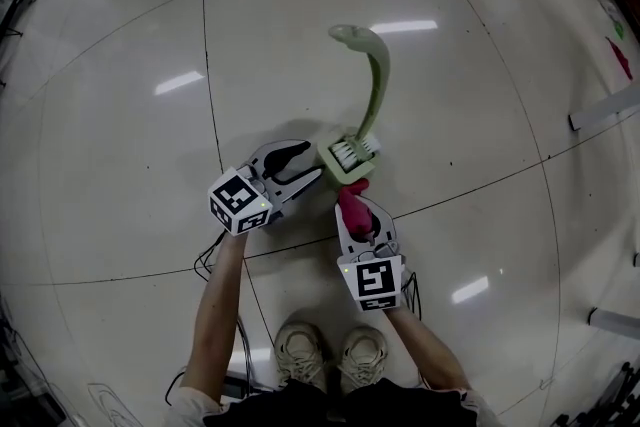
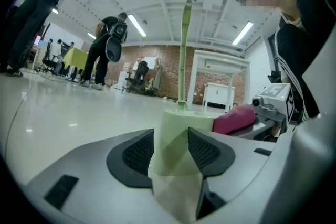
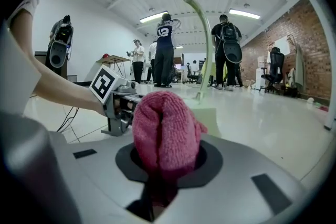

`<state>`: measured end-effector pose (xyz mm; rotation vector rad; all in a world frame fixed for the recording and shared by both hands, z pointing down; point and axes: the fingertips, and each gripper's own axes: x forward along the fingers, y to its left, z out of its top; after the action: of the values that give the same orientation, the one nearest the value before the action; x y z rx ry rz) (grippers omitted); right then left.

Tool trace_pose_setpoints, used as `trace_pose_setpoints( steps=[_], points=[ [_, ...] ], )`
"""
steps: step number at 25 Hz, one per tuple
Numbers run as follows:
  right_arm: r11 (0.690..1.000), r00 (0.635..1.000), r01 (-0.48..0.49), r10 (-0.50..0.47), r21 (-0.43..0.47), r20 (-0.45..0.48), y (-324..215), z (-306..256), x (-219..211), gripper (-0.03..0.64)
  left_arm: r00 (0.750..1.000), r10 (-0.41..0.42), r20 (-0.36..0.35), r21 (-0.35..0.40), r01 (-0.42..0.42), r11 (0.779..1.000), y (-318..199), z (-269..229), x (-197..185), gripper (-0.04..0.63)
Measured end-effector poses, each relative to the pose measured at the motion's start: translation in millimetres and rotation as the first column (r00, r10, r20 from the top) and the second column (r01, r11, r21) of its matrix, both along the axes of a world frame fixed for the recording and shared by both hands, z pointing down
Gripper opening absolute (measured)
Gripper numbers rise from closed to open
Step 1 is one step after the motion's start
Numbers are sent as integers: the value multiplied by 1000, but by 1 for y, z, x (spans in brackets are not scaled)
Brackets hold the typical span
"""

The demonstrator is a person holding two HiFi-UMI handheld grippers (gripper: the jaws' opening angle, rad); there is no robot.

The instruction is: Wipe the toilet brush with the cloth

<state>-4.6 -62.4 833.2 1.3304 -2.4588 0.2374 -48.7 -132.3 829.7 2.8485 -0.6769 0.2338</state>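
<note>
A pale green toilet brush (image 1: 372, 85) stands upright on the tiled floor, its white bristles (image 1: 355, 151) showing at the blocky green foot (image 1: 340, 161). My left gripper (image 1: 311, 163) lies low at the left of that foot, jaws open, with the foot (image 2: 181, 139) right at their mouth and the thin handle (image 2: 184, 55) rising behind. My right gripper (image 1: 357, 215) is just below the foot, shut on a bunched pink cloth (image 1: 353, 201). The cloth (image 3: 166, 136) bulges out between the right pads, close to the green foot (image 3: 210, 115).
Cables (image 1: 205, 260) trail on the floor by my left forearm, and my shoes (image 1: 330, 355) are at the bottom. White strips (image 1: 603, 111) lie at the right edge. Several people (image 3: 165, 50) stand farther off, near desks and chairs.
</note>
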Motion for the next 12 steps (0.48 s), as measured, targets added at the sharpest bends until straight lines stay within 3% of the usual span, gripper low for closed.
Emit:
trace_pose_setpoints(
  steps=[4,12],
  points=[
    [999,999,-37,37,-2,6,-9,-2,12,69,996,92,19,-19,-92,996,8,2,11,183],
    [992,992,-128,128,14,-21,-25,-2,38,69,978,200,54,-12,-199,980,29,1,36,183]
  ],
)
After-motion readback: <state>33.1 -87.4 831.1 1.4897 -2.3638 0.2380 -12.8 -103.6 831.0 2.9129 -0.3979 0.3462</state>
